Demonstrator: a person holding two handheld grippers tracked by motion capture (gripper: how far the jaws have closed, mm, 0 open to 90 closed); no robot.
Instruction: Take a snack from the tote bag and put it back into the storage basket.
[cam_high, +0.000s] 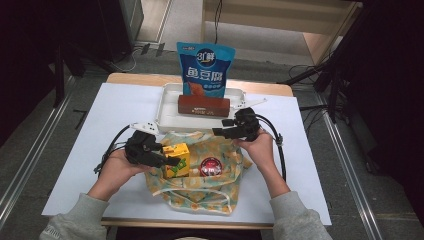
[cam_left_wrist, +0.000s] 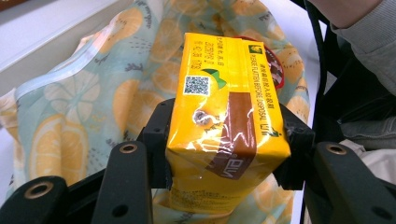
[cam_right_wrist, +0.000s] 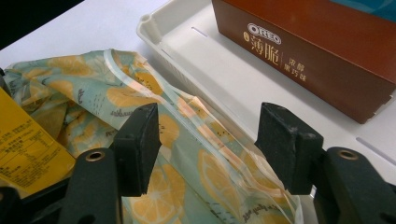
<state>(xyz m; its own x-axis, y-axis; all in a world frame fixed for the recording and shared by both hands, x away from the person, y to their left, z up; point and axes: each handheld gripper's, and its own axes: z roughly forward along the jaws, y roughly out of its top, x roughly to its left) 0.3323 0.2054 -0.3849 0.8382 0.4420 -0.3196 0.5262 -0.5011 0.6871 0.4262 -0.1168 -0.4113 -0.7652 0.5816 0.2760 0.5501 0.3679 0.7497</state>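
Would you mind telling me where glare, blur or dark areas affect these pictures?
Left gripper view: glare streaks the yellow carton's wrap; the bag behind is soft. Right gripper view: the brown box is sharp. High view: the table is bright, the surroundings dark.

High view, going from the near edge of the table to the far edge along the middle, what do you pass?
Lemon-print bag → red-lidded can → white tray → brown Oreo box → blue snack pouch.
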